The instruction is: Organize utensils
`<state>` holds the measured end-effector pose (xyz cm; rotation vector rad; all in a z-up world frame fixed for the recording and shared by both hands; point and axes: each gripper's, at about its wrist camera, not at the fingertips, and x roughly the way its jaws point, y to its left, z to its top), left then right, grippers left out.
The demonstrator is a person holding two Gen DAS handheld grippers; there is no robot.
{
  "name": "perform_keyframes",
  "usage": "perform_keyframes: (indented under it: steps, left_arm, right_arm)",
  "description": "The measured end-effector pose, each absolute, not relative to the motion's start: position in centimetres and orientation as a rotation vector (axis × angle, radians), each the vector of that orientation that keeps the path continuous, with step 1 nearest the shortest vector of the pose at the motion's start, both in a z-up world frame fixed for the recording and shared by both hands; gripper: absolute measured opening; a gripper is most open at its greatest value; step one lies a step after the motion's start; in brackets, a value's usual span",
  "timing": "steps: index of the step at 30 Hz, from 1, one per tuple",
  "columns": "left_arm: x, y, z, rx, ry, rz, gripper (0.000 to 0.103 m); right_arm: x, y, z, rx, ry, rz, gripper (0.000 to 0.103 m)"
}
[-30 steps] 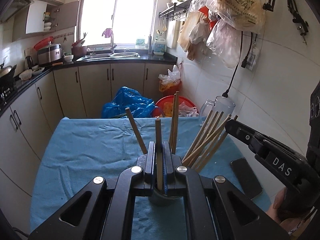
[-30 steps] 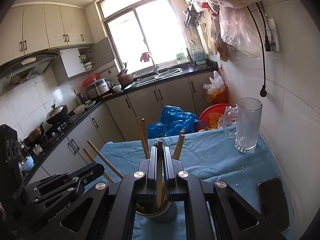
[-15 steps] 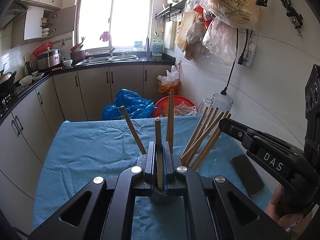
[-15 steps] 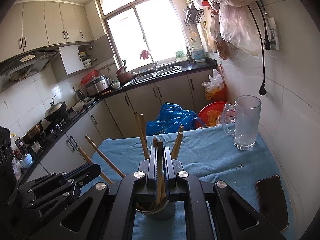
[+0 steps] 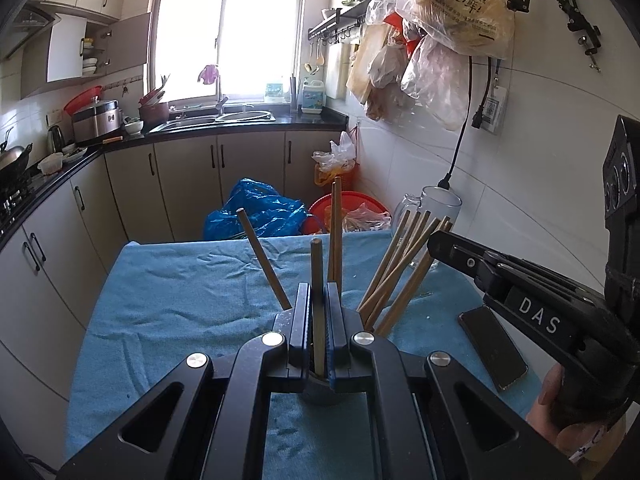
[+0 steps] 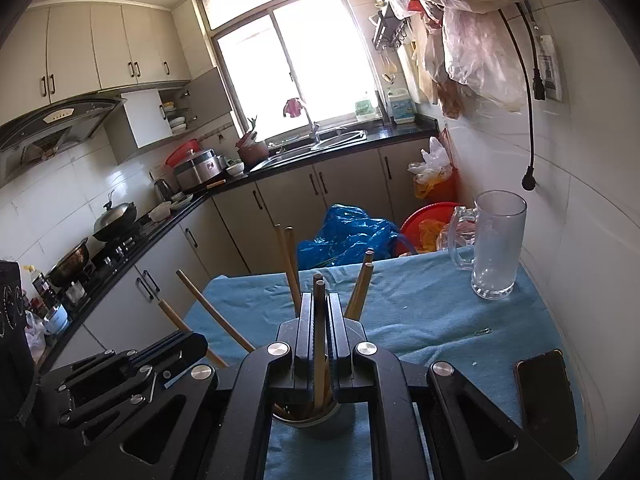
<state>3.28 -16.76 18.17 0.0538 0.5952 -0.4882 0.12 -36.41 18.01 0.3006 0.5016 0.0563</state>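
Holding one wooden chopstick upright, your left gripper has its fingers clamped on the stick, whose lower end reaches down toward the grey cup standing on the blue cloth that covers the desk. Your right gripper does the same from the other side: its fingers are pressed together on a second chopstick, upright over the same cup. In the left wrist view the right gripper comes in from the right edge, your hand wrapped round its handle.

More chopsticks already stand in the cup. One leans left, two rise almost straight behind your left fingers, and a bundle fans out to the right.

A glass mug stands empty near the far right corner of the desk, close to the tiled wall. A dark phone lies flat on the cloth at the near right, well apart from the cup.
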Motion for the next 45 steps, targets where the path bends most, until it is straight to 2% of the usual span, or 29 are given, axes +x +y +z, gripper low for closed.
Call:
perform_keyframes:
  steps: [15, 18, 20, 21, 23, 24, 25, 29, 38, 41, 45]
  left_arm:
    - [3.0, -16.5, 18.1, 0.049, 0.599, -0.483, 0.006]
    - [2.5, -16.2, 18.3, 0.046, 0.589, -0.477, 0.006]
    - [2.0, -16.0, 18.5, 0.042, 0.587, -0.479, 0.007]
    - [1.8, -15.8, 18.6, 0.039, 0.587, -0.479, 0.008]
    - [1.3, -15.3, 18.9, 0.029, 0.585, -0.476, 0.012]
    - [1.1, -15.2, 19.1, 0.023, 0.585, -0.473, 0.018]
    - [0.8, -14.8, 19.3, 0.012, 0.585, -0.467, 0.023]
    - [-1.0, -13.0, 20.3, -0.022, 0.583, -0.433, 0.032]
    - [-7.3, -8.5, 21.7, -0.062, 0.532, -0.288, 0.066]
    - [-9.5, -7.3, 21.9, -0.061, 0.508, -0.247, 0.073]
    - [-12.7, -5.9, 21.9, -0.05, 0.455, -0.184, 0.087]
  right_arm:
    - [-0.1, -36.1, 18.3, 0.311, 0.498, 0.068, 0.008]
    - [-0.4, -36.3, 18.7, 0.32, 0.483, 0.07, 0.019]
    - [-0.8, -36.3, 19.2, 0.329, 0.464, 0.067, 0.035]
    - [-1.0, -36.4, 19.4, 0.333, 0.457, 0.066, 0.037]
    - [-1.5, -36.4, 20.0, 0.337, 0.442, 0.063, 0.039]
    - [-1.8, -36.4, 20.4, 0.34, 0.433, 0.063, 0.039]
    - [-2.1, -36.4, 20.7, 0.342, 0.427, 0.063, 0.042]
    - [-3.8, -36.1, 22.0, 0.347, 0.399, 0.062, 0.053]
    - [-10.6, -34.3, 23.3, 0.299, 0.353, 0.028, 0.075]
    - [-13.1, -33.2, 23.0, 0.265, 0.357, 0.005, 0.079]
    - [-15.9, -31.7, 22.2, 0.189, 0.378, -0.022, 0.083]
